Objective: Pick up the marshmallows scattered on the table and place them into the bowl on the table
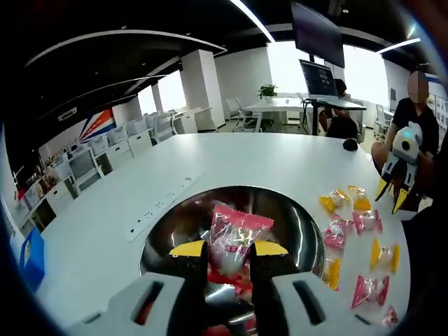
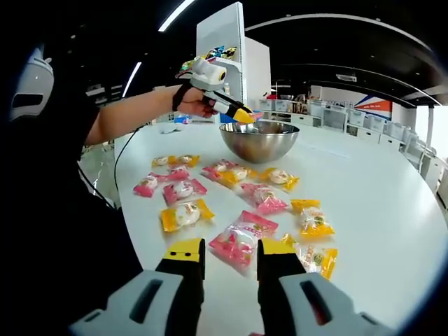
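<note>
My left gripper [image 1: 229, 248] hangs over the steel bowl [image 1: 175, 224], shut on a pink-wrapped marshmallow [image 1: 234, 234]. In the right gripper view a hand holds this gripper [image 2: 243, 115] at the near rim of the bowl [image 2: 260, 142]. Several pink and yellow wrapped marshmallows [image 2: 183, 189] lie scattered on the white table [image 2: 364, 196] in front of the bowl. My right gripper [image 2: 232, 249] is open low over the table. A pink marshmallow [image 2: 241, 241] lies just beyond its yellow tips. In the left gripper view the right gripper [image 1: 390, 197] shows above the scattered packets [image 1: 366, 220].
A flush power strip [image 1: 157, 206] runs along the table left of the bowl. A small black object [image 1: 350, 144] sits at the far edge. A person [image 1: 413, 119] stands at the table's right side. Desks and chairs fill the room behind.
</note>
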The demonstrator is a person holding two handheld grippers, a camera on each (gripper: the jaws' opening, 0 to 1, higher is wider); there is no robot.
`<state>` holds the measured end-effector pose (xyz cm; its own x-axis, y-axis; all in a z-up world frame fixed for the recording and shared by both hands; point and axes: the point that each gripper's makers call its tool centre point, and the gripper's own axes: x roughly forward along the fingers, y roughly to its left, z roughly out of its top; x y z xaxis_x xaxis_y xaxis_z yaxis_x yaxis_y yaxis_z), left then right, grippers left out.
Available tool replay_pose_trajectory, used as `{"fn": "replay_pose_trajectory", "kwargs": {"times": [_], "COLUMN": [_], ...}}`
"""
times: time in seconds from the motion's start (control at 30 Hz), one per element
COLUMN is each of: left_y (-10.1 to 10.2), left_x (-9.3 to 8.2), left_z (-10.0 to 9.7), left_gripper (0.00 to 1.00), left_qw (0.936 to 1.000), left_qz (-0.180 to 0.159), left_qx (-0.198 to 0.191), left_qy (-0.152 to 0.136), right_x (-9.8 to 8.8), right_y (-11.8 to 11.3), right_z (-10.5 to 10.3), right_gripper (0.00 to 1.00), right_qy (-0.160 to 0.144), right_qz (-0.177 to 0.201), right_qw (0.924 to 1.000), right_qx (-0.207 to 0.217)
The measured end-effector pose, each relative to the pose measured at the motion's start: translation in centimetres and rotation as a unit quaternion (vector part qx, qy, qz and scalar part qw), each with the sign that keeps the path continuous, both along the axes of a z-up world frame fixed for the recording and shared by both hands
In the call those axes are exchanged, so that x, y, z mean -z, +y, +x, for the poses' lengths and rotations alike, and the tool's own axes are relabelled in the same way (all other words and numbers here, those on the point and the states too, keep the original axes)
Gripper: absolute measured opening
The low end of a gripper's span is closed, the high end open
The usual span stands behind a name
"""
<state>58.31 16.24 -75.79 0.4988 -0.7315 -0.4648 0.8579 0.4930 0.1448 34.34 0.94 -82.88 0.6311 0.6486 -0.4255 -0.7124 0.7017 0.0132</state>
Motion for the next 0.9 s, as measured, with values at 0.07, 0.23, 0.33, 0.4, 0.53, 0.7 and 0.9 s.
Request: {"fn": "replay_pose_trajectory", "kwargs": {"times": [0.07, 0.23, 0.33, 0.4, 0.53, 0.7, 0.9], "left_y": [-0.2, -0.1, 0.0, 0.1, 0.3, 0.5, 1.4], "left_x": [0.2, 0.3, 0.3, 0.3, 0.2, 0.4, 0.2], "left_z": [0.1, 0.0, -0.2, -0.1, 0.0, -0.2, -0.1], "left_gripper": [0.24, 0.24, 0.24, 0.25, 0.30, 0.54, 0.54], "left_qw": [1.0000, 1.0000, 1.0000, 1.0000, 1.0000, 0.9999, 0.9997], "left_qz": [0.004, 0.005, 0.003, 0.004, -0.004, -0.006, -0.015], "left_qx": [0.002, 0.004, 0.002, 0.001, -0.006, -0.009, -0.017], "left_qy": [-0.001, -0.002, -0.001, -0.001, 0.000, 0.008, 0.008], "right_x": [-0.1, 0.1, 0.1, 0.1, 0.2, 0.2, 0.2], "right_y": [0.1, 0.0, 0.0, 0.2, 0.4, 0.6, 0.7], "right_z": [-0.1, 0.0, 0.0, 0.0, 0.0, -0.1, 0.0], "right_gripper": [0.30, 0.29, 0.29, 0.29, 0.29, 0.29, 0.29], "right_qy": [-0.001, 0.001, 0.002, 0.002, 0.003, 0.004, 0.004], "right_qz": [0.002, 0.001, 0.001, 0.001, 0.001, 0.001, 0.003], "right_qw": [1.0000, 1.0000, 1.0000, 1.0000, 1.0000, 1.0000, 1.0000], "right_qx": [-0.002, 0.000, 0.000, -0.002, -0.003, -0.006, -0.006]}}
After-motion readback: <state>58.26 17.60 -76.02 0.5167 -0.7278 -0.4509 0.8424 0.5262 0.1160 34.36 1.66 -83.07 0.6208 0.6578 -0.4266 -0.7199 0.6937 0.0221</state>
